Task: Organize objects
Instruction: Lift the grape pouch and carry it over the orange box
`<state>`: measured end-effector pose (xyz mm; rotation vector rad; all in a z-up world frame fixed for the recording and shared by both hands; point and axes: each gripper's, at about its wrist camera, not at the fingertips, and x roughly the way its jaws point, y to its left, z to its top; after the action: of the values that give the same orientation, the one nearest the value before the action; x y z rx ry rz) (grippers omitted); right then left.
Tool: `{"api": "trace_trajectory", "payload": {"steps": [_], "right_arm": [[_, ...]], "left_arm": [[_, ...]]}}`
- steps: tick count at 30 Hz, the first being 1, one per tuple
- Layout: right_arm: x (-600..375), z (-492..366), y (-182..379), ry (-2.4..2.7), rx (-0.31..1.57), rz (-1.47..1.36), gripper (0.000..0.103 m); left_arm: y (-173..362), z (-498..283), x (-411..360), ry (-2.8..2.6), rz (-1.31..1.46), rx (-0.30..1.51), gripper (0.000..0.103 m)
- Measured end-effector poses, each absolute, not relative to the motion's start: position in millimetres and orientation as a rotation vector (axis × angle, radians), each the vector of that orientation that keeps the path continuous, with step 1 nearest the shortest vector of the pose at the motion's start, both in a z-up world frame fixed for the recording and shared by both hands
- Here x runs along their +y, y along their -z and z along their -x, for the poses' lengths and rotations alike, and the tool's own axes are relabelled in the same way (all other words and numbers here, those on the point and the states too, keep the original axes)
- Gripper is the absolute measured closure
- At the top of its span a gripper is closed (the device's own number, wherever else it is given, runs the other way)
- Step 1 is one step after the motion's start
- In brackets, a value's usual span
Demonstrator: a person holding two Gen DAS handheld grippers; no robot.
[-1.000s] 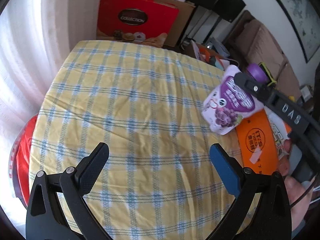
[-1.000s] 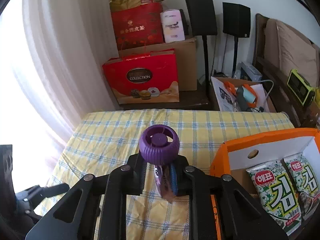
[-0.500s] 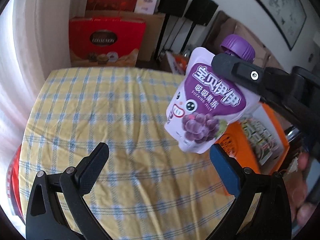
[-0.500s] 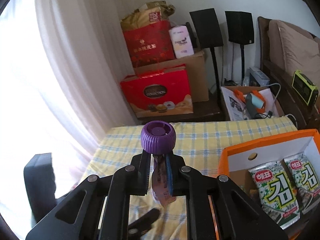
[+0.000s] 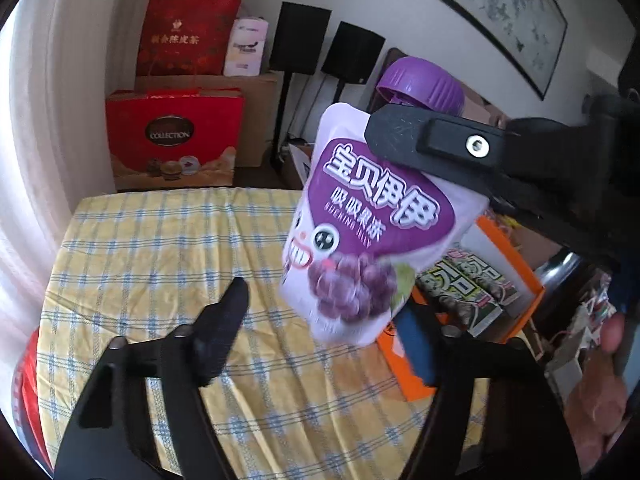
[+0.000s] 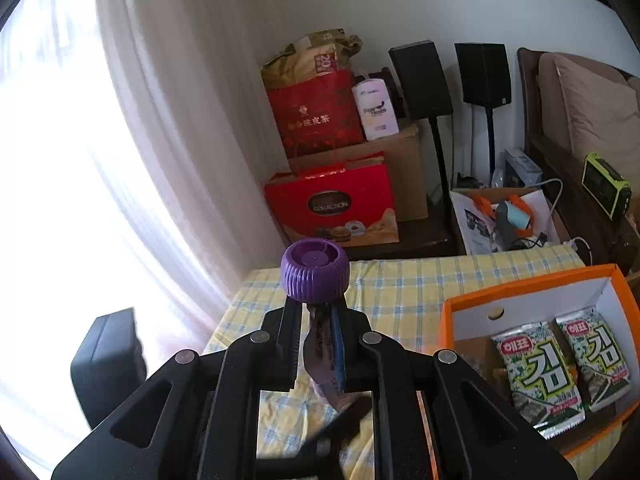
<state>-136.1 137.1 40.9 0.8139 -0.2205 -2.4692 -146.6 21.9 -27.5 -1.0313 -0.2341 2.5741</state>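
my right claw (image 6: 318, 344) is clamped on the grape jelly pouch (image 5: 360, 232) just under its cap, hanging long-axis down right between my left claw's (image 5: 324, 320) spread fingers, orange box (image 6: 520, 292) off to the right.

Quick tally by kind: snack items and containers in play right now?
Jelly pouch, held in the right tongs: 1
Seaweed snack packs: 2
Orange box: 1
Total: 4
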Motion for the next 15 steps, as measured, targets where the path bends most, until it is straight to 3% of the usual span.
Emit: {"api": "trace_trajectory", "payload": {"steps": [4,15], "right_arm": [[147.1,131.3,-44.5,2.457,-0.266,-0.820,0.091],[183.7,126.4,-57.2,2.456,-0.316,-0.836,0.090]], "left_arm": [[22.5,143.9,30.0,-2.560,1.001,-0.197,0.052],[12.3,136.8,58.5,-2.496,0.979,-0.171,0.054]]}}
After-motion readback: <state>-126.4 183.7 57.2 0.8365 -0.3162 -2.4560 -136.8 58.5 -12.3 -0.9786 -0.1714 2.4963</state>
